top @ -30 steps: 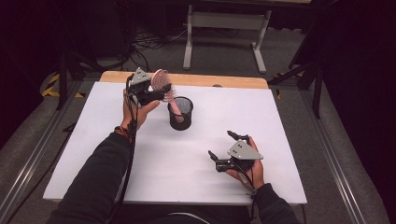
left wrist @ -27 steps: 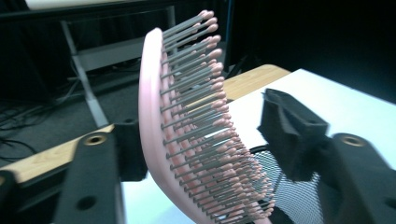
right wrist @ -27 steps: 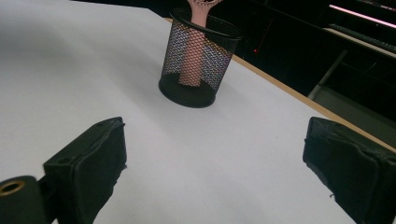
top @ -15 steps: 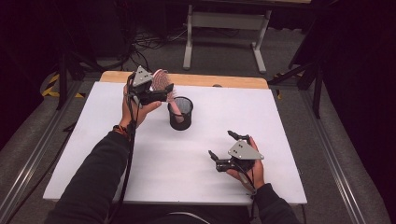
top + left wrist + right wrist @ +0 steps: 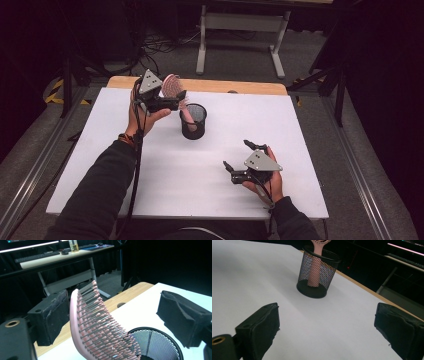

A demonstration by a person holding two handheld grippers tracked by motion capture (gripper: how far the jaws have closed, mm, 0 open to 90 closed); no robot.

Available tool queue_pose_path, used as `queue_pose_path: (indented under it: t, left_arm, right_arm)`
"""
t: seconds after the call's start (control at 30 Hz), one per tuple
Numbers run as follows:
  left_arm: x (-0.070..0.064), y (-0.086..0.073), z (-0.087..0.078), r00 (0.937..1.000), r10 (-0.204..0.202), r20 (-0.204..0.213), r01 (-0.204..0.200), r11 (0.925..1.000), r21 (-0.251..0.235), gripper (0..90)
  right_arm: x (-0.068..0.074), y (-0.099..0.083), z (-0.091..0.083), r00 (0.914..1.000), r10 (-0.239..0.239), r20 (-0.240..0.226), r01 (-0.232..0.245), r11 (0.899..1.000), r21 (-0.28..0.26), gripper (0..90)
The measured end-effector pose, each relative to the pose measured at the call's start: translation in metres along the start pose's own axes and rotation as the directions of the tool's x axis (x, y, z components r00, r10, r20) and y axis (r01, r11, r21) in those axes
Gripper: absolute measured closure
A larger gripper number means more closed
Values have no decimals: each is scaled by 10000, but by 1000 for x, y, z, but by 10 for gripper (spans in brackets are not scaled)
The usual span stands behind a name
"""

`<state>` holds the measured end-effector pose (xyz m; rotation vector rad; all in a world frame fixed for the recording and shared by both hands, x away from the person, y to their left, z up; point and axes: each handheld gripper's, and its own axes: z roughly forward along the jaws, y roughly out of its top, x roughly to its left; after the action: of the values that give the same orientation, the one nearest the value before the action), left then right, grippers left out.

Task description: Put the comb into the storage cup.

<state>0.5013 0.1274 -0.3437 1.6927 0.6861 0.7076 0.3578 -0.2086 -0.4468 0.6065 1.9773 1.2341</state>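
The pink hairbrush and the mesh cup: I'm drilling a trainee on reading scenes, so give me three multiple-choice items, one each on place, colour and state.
1. Where is the handle of the pink hairbrush?
A. flat on the table
B. inside the mesh cup
C. on the floor

2. What colour is the mesh cup?
A. black
B. white
C. red

3. How do the jaws of the left gripper stand?
A. clamped on the brush
B. shut on nothing
C. open, one on each side of the brush head

Key: 1 B, the handle shows through the mesh. 2 A, black wire. 3 C, a gap at the right pad.
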Motion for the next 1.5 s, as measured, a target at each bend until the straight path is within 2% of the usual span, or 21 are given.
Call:
queue_pose_path:
  t: [0.17,0.23,0.5,0.57,0.8,0.93,1.07,1.4,1.5]
  left_arm:
    - [-1,3,-5,9993,310,188,-308,9995,-101,80]
    - [-2,5,-7,9987,490,141,-490,9988,-29,79]
    - [-5,8,-13,9976,618,324,-618,9981,-25,72]
    - [-6,9,-17,9960,839,314,-839,9965,-13,71]
    - [-6,9,-25,9938,998,487,-995,9950,-90,74]
    - [-8,8,-34,9902,1266,592,-1261,9919,-120,79]
    - [-9,7,-40,9882,1386,646,-1376,9903,-187,84]
    - [-16,4,-56,9788,1751,1061,-1719,9844,-387,85]
    - [-17,2,-59,9760,1923,1026,-1894,9812,-380,86]
  right_arm:
    - [0,0,0,10000,7,12,-7,10000,-15,69]
    - [0,0,0,10000,8,9,-8,10000,-19,69]
    - [0,0,-1,10000,-19,36,19,10000,-37,70]
    - [0,1,-1,10000,-17,45,17,10000,-47,70]
    - [0,1,-1,10000,-20,50,21,10000,-58,70]
    - [0,2,-1,10000,-53,42,53,10000,-43,70]
    - [1,1,0,10000,-51,47,51,10000,-24,70]
    - [1,2,0,10000,-48,45,48,10000,16,70]
    - [1,1,1,10000,-47,65,47,10000,27,70]
